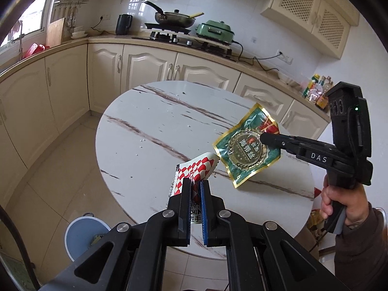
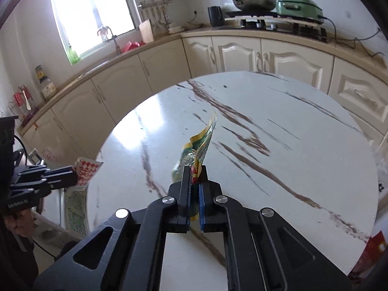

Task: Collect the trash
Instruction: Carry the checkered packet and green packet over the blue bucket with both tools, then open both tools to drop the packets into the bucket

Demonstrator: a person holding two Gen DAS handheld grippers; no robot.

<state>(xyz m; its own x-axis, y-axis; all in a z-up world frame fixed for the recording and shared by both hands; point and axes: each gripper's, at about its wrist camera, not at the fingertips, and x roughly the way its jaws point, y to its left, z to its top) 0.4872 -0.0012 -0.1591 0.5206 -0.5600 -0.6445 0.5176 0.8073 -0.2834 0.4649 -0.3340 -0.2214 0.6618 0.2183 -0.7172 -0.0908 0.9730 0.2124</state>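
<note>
Green wrapper [image 2: 194, 152] pinched inside right claw [image 2: 194, 169], above table [image 2: 278, 145].

wrapper [image 1: 197, 169]: red-white checks
packet [image 1: 247, 145]: green, gold edge, gold round seal
table [image 1: 155, 121]: white marble, brown veins
bin [image 1: 80, 235]: pale blue
cooker [image 1: 214, 30]: green
cabinets [image 1: 145, 65]: cream

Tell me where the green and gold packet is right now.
The green and gold packet is clamped in the right gripper, held above the marble table, just right of the red checkered wrapper in the left gripper.
</note>
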